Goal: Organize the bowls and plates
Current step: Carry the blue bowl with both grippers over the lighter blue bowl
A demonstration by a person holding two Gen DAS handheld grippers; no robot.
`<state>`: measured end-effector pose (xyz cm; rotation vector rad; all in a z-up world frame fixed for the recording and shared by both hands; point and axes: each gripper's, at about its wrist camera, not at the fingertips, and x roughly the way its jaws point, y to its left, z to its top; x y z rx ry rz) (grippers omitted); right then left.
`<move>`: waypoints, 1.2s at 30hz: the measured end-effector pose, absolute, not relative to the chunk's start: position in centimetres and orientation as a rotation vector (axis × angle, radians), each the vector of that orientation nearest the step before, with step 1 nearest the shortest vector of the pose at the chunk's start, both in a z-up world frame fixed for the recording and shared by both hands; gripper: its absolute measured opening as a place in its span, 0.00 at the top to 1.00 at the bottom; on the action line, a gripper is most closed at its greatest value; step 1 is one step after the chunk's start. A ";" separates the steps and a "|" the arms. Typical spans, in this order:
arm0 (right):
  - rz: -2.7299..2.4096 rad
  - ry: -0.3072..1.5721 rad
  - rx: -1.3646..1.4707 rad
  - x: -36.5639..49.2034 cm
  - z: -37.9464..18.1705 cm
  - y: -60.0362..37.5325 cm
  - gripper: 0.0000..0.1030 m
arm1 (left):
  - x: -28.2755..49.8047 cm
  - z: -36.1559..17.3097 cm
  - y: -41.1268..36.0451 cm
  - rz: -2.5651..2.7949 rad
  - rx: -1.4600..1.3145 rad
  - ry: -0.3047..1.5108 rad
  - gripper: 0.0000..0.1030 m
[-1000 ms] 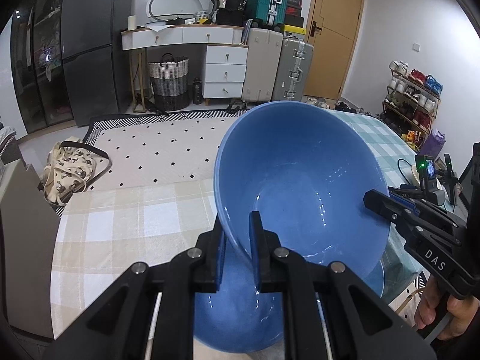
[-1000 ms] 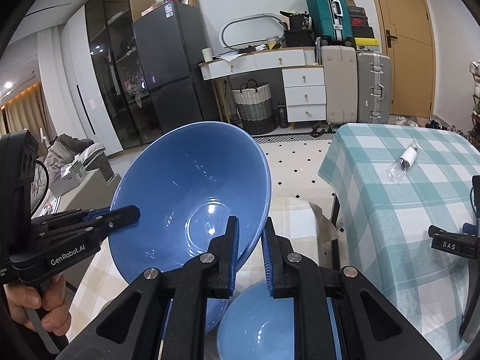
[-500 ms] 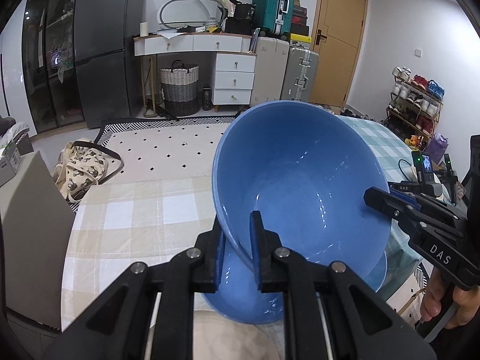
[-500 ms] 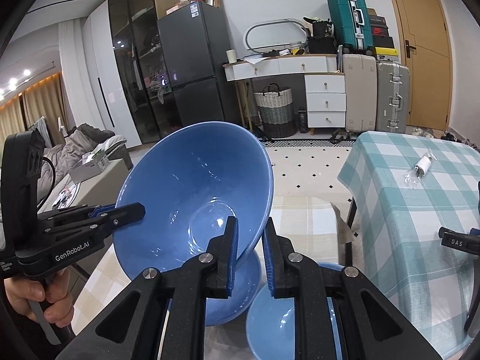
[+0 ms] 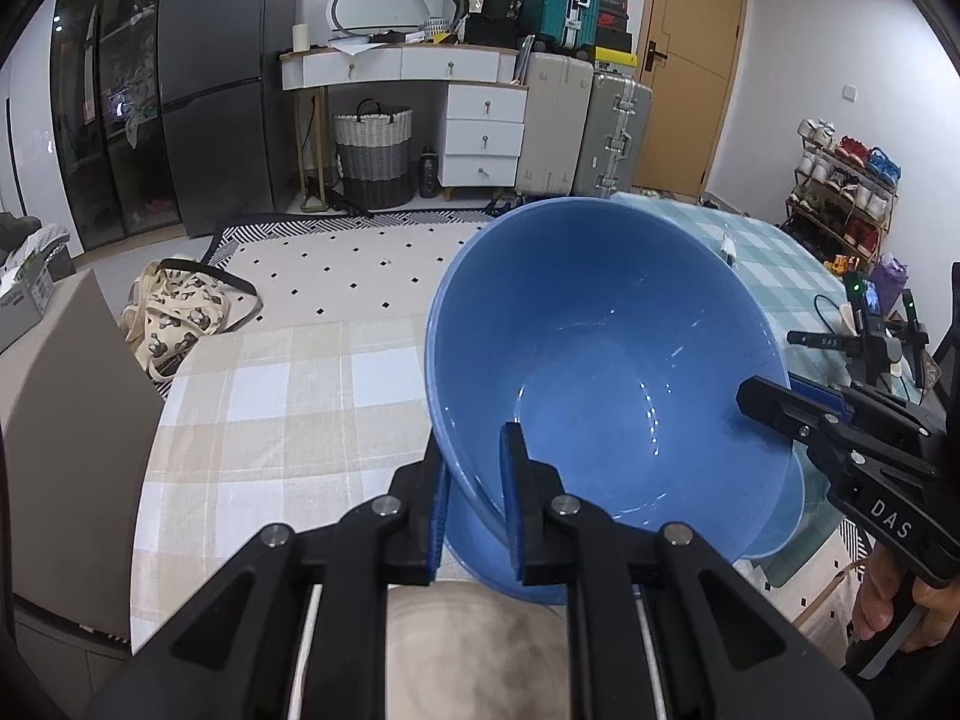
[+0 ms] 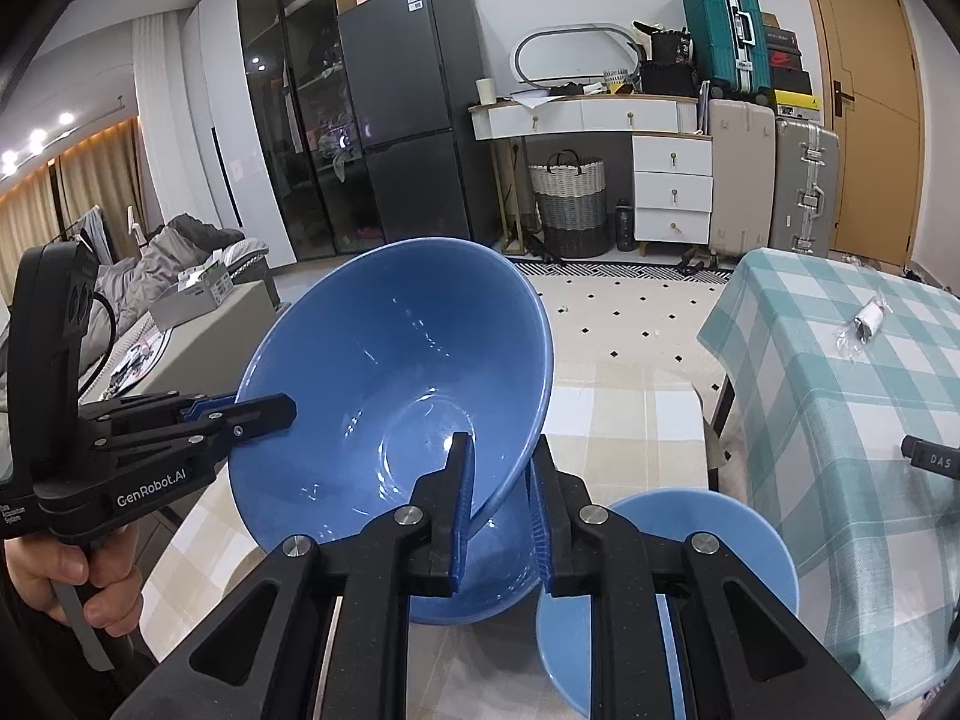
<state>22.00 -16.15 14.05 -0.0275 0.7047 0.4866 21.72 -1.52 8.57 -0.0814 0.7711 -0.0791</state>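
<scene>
Above the table [image 5: 288,396], both claws (opposite rims) pinch the bowl [image 5: 606,372].

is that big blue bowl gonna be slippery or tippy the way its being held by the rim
Probably slippery: the big blue bowl shows glossy highlights like glazed ceramic. The left gripper and right gripper pinch only thin rim on opposite sides, so it may pivot. It looks rigid and likely breakable if dropped.
</scene>
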 end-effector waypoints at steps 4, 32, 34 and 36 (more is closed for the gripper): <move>0.480 0.720 -0.037 22.1 13.1 -15.8 0.83 | 21.9 7.5 -1.5 -0.077 -0.077 0.797 0.87; 0.455 0.881 -0.090 24.7 7.4 -15.0 0.82 | 24.1 2.4 -1.8 -0.068 -0.042 0.929 0.86; 0.451 0.888 -0.099 24.9 7.2 -14.9 0.82 | 24.3 2.0 -1.9 -0.066 -0.034 0.939 0.86; 0.447 0.889 -0.102 24.9 7.0 -14.8 0.82 | 24.4 1.8 -2.1 -0.066 -0.031 0.948 0.86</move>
